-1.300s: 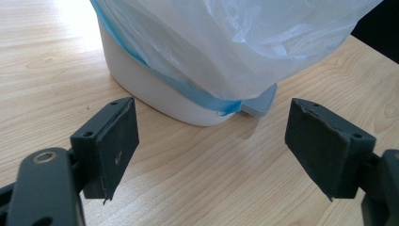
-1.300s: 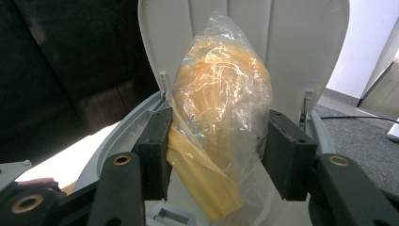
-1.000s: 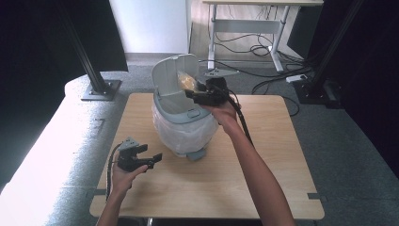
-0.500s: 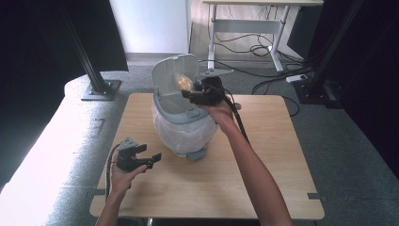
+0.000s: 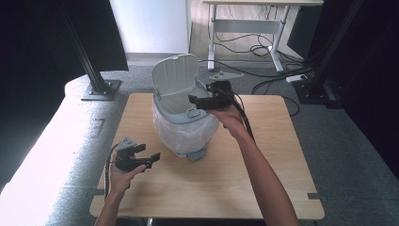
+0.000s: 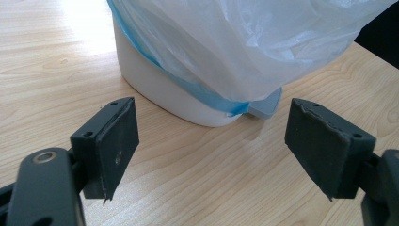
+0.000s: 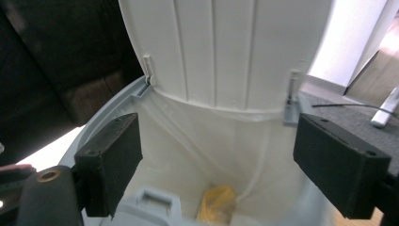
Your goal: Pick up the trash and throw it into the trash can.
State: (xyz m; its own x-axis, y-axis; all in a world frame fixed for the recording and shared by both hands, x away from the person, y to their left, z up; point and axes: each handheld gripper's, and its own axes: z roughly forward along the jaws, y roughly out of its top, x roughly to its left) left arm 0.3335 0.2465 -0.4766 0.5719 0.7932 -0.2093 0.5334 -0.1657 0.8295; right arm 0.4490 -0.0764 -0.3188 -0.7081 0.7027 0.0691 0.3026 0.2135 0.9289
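A small white pedal bin (image 5: 186, 127) stands on the wooden table (image 5: 263, 179), its grey lid (image 5: 175, 77) raised and a thin white bag (image 6: 244, 42) draped over its outside. My right gripper (image 5: 194, 100) hovers over the bin's mouth. Its jaws have just been opening and now stand open (image 7: 216, 160) with nothing between them. Below them a yellow item (image 7: 216, 205) lies at the bottom of the liner, in front of the upright lid (image 7: 226, 47). My left gripper (image 5: 148, 155) rests open near the table's front left, facing the bin's base (image 6: 164, 89), its jaws (image 6: 211, 141) empty.
The bin's grey pedal (image 6: 268, 106) sticks out at its foot toward the front. A white padded surface (image 5: 42, 150) lies left of the table, with a black post base (image 5: 99, 89) behind it. A desk (image 5: 254, 23) with cables stands at the back.
The yellow item that my right gripper held over the bin's mouth has left the jaws, which went from shut to open. The left hand stayed put.
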